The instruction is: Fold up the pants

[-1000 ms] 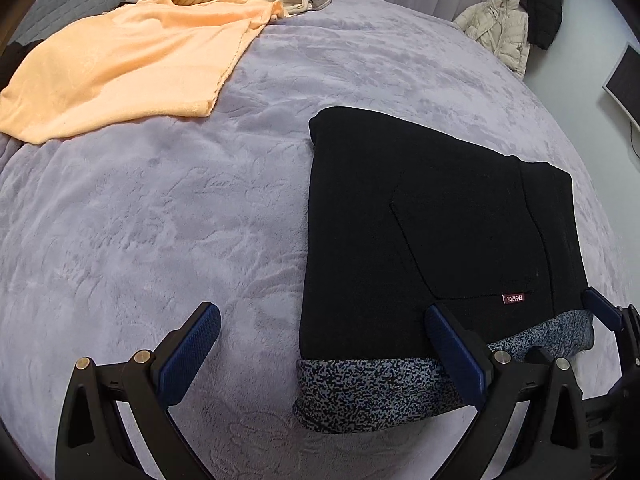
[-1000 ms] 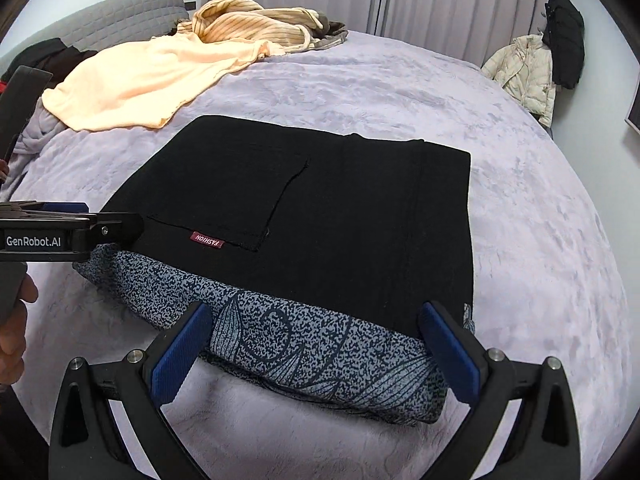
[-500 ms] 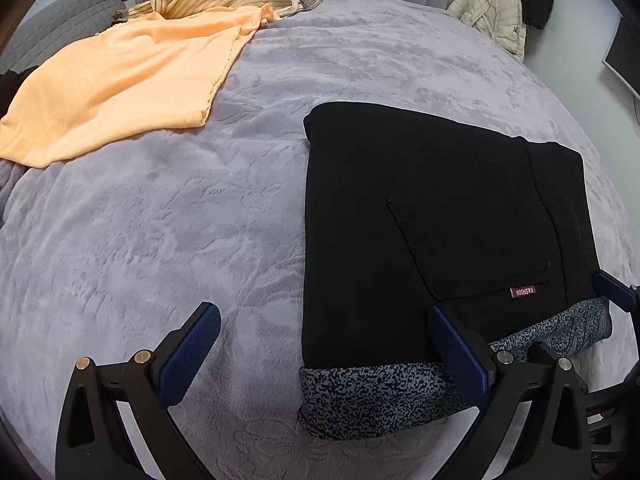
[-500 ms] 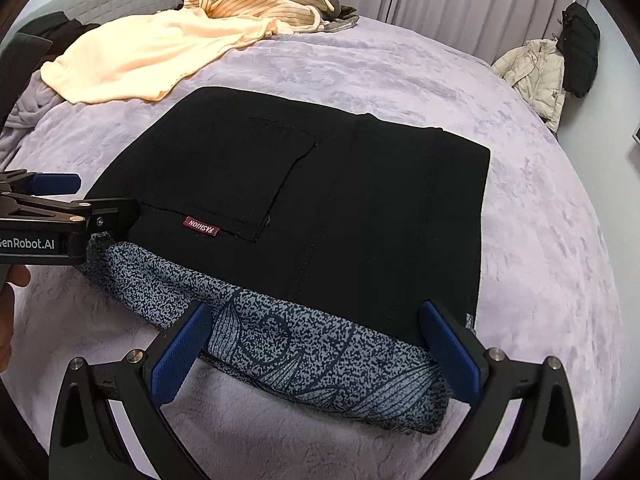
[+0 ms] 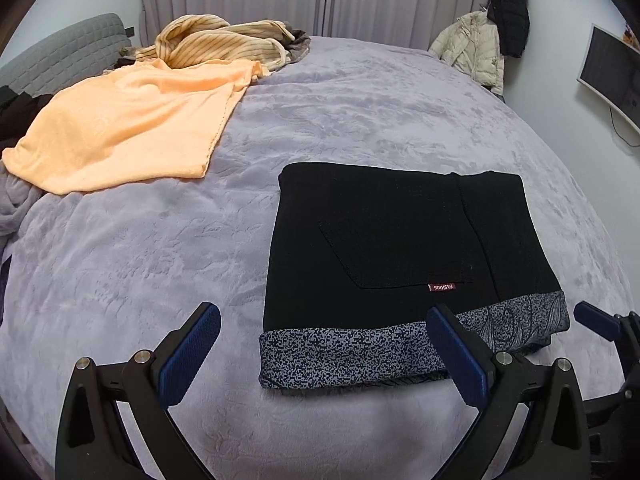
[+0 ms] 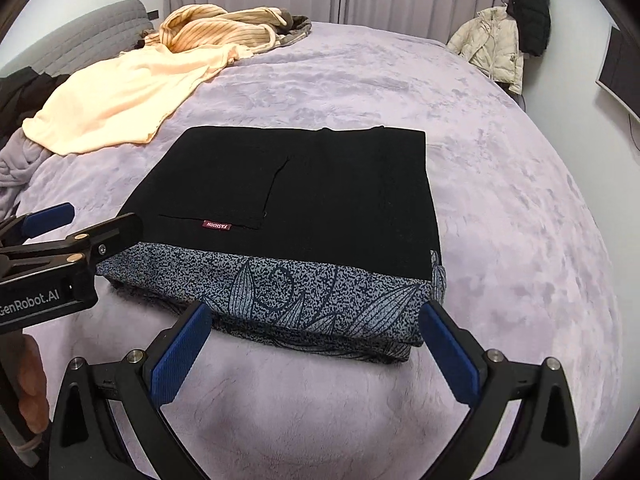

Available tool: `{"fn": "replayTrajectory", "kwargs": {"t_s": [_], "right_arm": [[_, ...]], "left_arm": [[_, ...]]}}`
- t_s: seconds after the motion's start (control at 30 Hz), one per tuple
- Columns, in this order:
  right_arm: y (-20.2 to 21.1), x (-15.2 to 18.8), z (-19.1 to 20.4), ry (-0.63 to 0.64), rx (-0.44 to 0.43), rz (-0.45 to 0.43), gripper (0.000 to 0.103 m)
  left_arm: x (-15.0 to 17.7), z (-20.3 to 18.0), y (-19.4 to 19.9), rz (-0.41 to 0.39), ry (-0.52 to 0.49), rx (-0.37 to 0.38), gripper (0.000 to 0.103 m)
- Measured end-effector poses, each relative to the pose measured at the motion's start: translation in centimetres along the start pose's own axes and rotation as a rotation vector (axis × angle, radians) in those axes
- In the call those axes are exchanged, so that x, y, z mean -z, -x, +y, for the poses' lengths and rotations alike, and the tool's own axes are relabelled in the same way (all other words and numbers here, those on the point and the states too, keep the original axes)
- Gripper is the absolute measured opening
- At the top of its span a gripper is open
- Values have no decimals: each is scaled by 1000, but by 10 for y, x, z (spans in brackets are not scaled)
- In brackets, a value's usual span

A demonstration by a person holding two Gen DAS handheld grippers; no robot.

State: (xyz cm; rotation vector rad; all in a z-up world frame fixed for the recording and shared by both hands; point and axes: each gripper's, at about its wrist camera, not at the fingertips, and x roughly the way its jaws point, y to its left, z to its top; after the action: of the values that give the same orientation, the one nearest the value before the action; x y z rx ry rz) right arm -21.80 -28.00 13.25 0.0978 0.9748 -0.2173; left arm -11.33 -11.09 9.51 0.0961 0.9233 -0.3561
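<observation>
Your folded black pants point(image 5: 400, 240) lie flat on the lavender bed cover point(image 5: 360, 112), patterned lining band along the near edge, bare cover on every side. Your left gripper point(image 5: 324, 354) and right gripper point(image 6: 316, 342) both stand with jaws wide apart, holding nothing, just short of that band. One orange garment point(image 5: 128, 128) and one striped top point(image 5: 216, 42) lie well apart. Only the right view shows the left gripper's side; only the left view shows the monitor's point(image 5: 612, 72) full face.
</observation>
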Motion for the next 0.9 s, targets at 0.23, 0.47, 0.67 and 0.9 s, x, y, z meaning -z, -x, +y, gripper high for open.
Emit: {"fn": "replayTrajectory", "kwargs": {"t_s": [0.23,0.47,0.67,0.9], "right_arm": [[-13,9,-8,-85,23,-11,103],[-15,9,-7,-81,28,-16,103],[-15,9,-4,-66,30,-12,103],[-14,10,-2,-58,30,-11,103]], "left_arm": [[11,-2,-18,27,-35,-68,103],[10,-2,-19,28,-48,-81,103],[9,-2,-21,42,-37,-68,103],[8,-4,-21,41,-37,-73,103]]}}
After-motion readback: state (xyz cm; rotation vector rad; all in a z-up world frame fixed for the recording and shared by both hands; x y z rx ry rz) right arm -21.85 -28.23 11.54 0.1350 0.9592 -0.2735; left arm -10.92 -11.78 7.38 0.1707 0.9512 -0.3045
